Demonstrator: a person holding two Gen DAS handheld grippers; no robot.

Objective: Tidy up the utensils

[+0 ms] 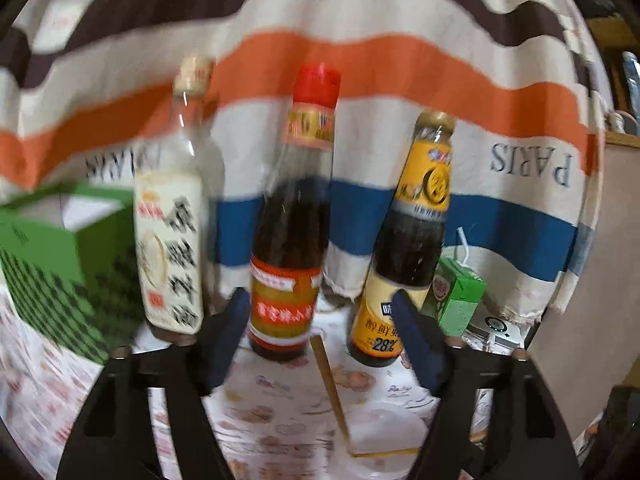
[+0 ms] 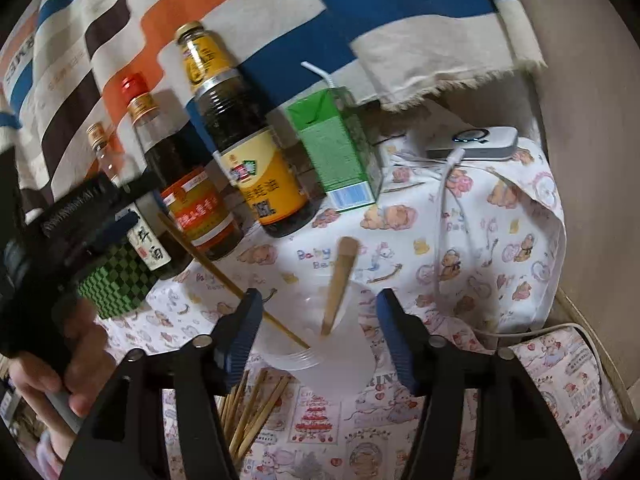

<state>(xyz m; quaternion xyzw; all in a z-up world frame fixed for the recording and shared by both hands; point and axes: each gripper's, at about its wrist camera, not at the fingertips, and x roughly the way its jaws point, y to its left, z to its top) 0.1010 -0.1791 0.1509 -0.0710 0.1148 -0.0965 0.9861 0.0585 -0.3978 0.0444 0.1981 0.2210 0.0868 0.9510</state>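
Table had a cartoon "Baby" print cloth (image 2: 460,240), striped "PARIS" fabric (image 1: 532,168) behind. We saw a chopstick (image 2: 236,284) and wooden utensil (image 2: 338,284) standing in the clear plastic cup (image 2: 320,356), loose chopsticks (image 2: 248,416) beside it; right gripper (image 2: 316,312) and left gripper (image 1: 320,308) both spread, holding nothing. Risk, we judged: nudging the light cup tips it; sauce bottle (image 1: 380,280) read "28%".

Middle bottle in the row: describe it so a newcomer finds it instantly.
Start at the striped cloth hanging behind the table. Three bottles stand in a row before it; take the middle bottle, between the white-label bottle and the yellow-label bottle. Only it has a red cap and an orange-red label.
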